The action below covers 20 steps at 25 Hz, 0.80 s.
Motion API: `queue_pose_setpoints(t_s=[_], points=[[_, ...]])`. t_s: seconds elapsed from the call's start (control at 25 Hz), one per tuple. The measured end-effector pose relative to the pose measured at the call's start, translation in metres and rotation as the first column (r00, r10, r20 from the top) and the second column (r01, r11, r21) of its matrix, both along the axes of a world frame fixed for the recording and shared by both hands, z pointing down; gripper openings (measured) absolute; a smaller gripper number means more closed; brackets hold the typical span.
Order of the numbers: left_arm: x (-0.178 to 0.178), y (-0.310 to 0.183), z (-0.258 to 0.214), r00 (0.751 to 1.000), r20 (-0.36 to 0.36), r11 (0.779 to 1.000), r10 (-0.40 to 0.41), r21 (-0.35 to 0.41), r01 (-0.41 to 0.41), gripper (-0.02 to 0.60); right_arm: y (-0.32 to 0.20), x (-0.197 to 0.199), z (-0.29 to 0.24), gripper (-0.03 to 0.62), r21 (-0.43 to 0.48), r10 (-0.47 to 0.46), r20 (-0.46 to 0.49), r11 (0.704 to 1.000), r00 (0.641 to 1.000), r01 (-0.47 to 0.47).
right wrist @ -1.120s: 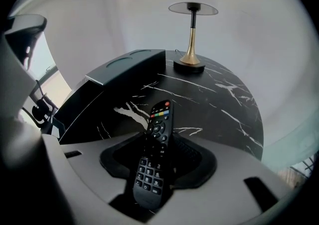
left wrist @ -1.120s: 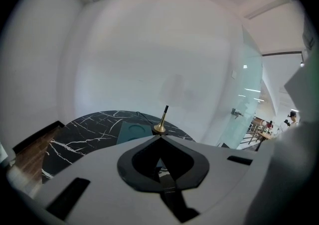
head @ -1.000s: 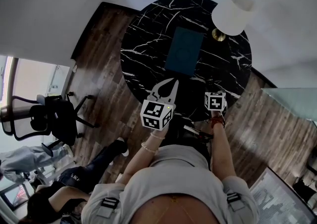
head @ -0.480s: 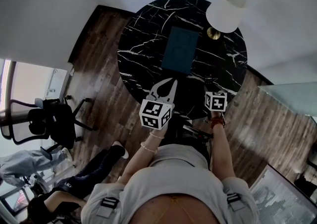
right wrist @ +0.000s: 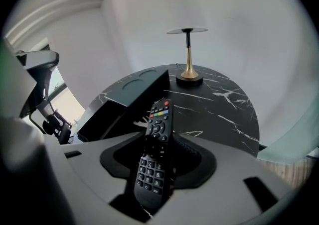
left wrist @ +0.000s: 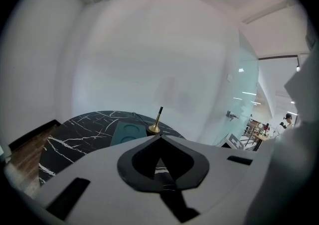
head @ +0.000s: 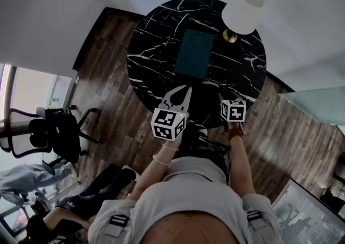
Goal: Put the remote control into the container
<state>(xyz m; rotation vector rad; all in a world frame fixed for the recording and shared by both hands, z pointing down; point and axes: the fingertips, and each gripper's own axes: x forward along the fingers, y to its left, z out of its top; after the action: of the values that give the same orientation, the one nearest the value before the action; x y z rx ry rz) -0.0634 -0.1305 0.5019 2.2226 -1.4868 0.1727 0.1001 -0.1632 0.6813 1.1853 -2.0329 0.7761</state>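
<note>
A black remote control [right wrist: 156, 134] with coloured buttons stands lengthwise between the jaws of my right gripper [right wrist: 158, 144], which is shut on it, its top end pointing out over the table. The dark teal container [head: 194, 54] lies in the middle of the round black marble table [head: 156, 43]; in the right gripper view the container [right wrist: 130, 97] sits just ahead and to the left of the remote. In the head view my right gripper [head: 228, 97] hovers at the table's near right edge. My left gripper [head: 180, 96] is at the near edge, shut and empty, its tips [left wrist: 159, 137] meeting.
A lamp with a white shade [head: 243, 9] and a gold base [right wrist: 189, 75] stands at the table's far right. On the wooden floor to the left are an office chair [head: 51, 132] and a seated person's legs [head: 102, 186]. A glass panel [head: 315, 108] stands at the right.
The head view has shifted a little, so the table sits slightly further left. Both grippers stay at about the same place. The legs on the floor have moved.
</note>
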Motion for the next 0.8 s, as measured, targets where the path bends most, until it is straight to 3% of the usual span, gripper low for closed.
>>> queue_pose_setpoints(t_s=[0.8], points=[[-0.048, 0.023, 0.002, 0.992, -0.002, 0.992, -0.125, -0.001, 0.125, 0.005, 0.01, -0.096, -0.026, 0.181, 0.017, -0.21, 0.077, 0.978, 0.975, 0.209]])
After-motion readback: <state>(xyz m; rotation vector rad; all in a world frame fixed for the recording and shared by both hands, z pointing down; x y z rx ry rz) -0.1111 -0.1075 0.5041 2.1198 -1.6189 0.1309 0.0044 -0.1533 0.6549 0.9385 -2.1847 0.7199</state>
